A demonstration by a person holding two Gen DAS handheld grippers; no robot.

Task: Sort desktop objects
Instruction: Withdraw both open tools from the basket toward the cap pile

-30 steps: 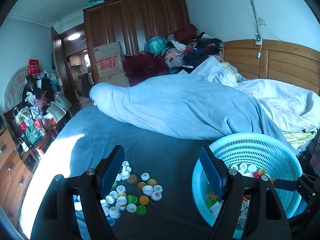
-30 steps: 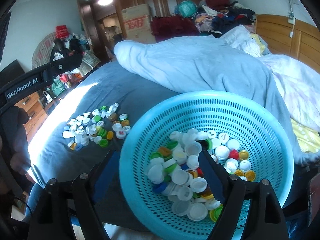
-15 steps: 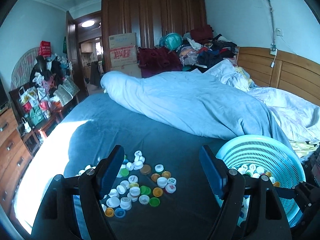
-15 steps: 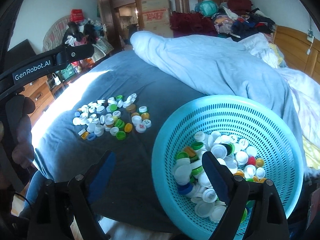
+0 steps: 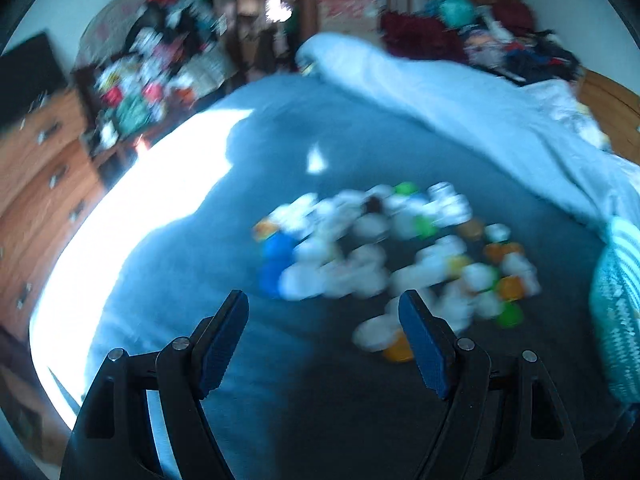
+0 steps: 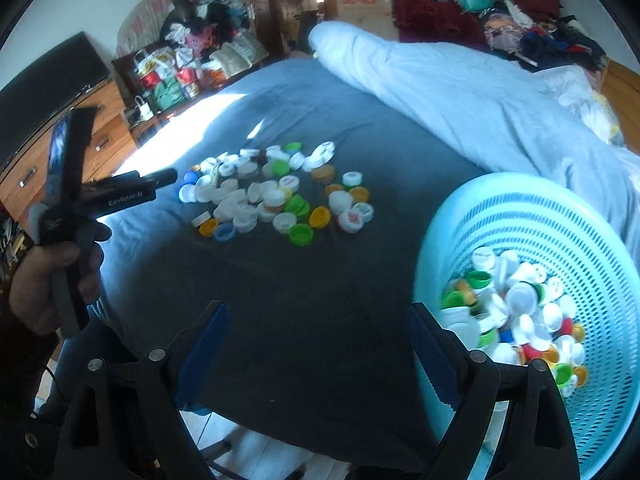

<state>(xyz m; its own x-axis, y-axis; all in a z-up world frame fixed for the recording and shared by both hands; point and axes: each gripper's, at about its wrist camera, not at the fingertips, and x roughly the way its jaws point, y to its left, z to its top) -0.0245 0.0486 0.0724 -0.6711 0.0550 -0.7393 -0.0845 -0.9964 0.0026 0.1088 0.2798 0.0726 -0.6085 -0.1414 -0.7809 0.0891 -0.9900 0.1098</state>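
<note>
Left wrist view: heavily motion-blurred. The left gripper has swung away from the turquoise basket, which now sits only at the far right edge beyond the right jaw; a second ago it filled the space around that jaw. The loose pile of bottle caps now lies just ahead of the jaws on the dark blue bedsheet, nearest caps off the right jaw's tip. Jaws stand apart, nothing between them, no change in their gap.

Right wrist view: sharp. The right gripper has drawn back out of the basket; the basket, part-filled with caps, is now to the right of the right jaw instead of straddled by both. Jaws wide and empty, only bare sheet between them. The cap pile lies well ahead. The person's hand holds the left gripper far off the left jaw.

Reading: both grippers look unloaded and turning back to the pile, so another pickup seems next. Many caps remain on the bed.
</note>
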